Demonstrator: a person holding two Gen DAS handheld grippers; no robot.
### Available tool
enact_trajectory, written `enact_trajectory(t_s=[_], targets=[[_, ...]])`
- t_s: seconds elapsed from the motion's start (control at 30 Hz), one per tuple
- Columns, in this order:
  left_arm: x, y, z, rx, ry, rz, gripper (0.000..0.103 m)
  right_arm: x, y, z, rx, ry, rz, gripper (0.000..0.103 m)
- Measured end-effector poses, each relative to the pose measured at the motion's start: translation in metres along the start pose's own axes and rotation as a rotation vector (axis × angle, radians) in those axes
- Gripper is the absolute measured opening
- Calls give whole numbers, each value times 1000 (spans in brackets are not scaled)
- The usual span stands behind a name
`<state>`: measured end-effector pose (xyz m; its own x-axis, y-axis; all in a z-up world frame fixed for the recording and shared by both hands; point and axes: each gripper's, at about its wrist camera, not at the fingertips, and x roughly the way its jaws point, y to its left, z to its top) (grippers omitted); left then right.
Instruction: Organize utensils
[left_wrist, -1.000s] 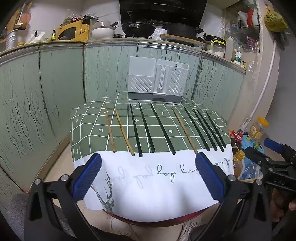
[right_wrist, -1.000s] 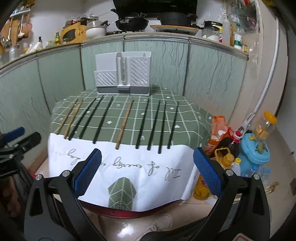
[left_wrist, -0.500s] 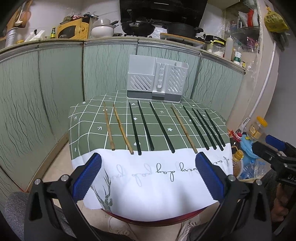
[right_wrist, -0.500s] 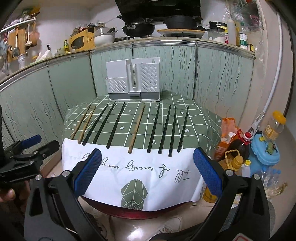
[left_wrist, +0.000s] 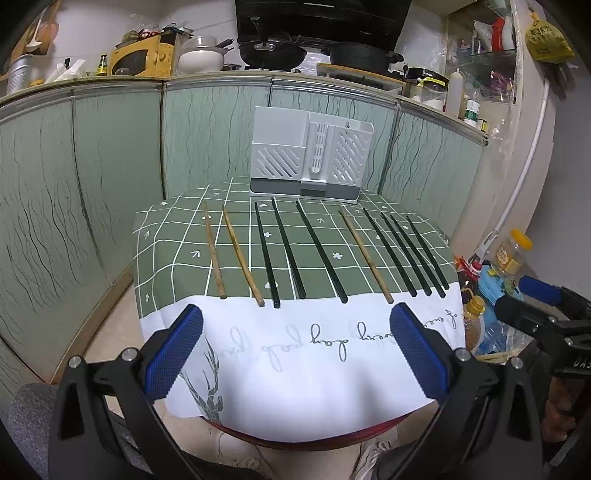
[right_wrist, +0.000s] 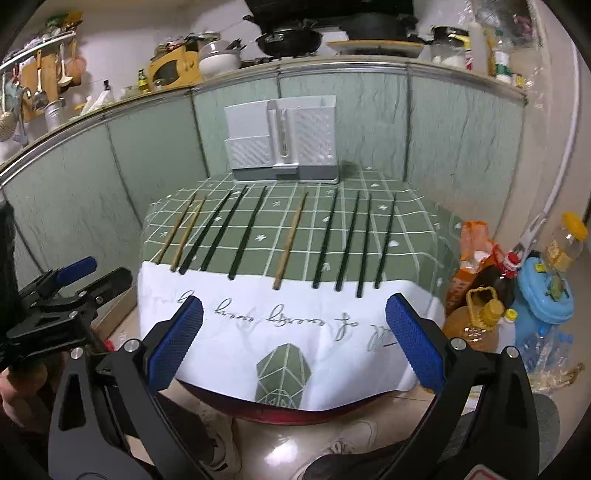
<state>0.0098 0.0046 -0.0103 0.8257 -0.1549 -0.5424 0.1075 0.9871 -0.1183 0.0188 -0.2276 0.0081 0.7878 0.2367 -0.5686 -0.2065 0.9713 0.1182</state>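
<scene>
Lying side by side, chopsticks (left_wrist: 320, 251) point lengthwise toward the holder (left_wrist: 309, 159).

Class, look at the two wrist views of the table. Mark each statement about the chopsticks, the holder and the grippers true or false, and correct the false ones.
1. Three wooden chopsticks lie on the tablecloth. True.
2. The white utensil holder already contains chopsticks. False: none show in it; all lie on the cloth.
3. The left gripper is open and holds nothing. True.
4. The right gripper is clamped on a black chopstick. False: it is open, short of the table.
5. The black chopsticks outnumber the wooden ones. True.
</scene>
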Motion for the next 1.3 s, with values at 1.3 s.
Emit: enact_trajectory(t_s=[1.3], targets=[[20,18,50,6,67,75,98,33,-42,51,-65,58,-86,95]])
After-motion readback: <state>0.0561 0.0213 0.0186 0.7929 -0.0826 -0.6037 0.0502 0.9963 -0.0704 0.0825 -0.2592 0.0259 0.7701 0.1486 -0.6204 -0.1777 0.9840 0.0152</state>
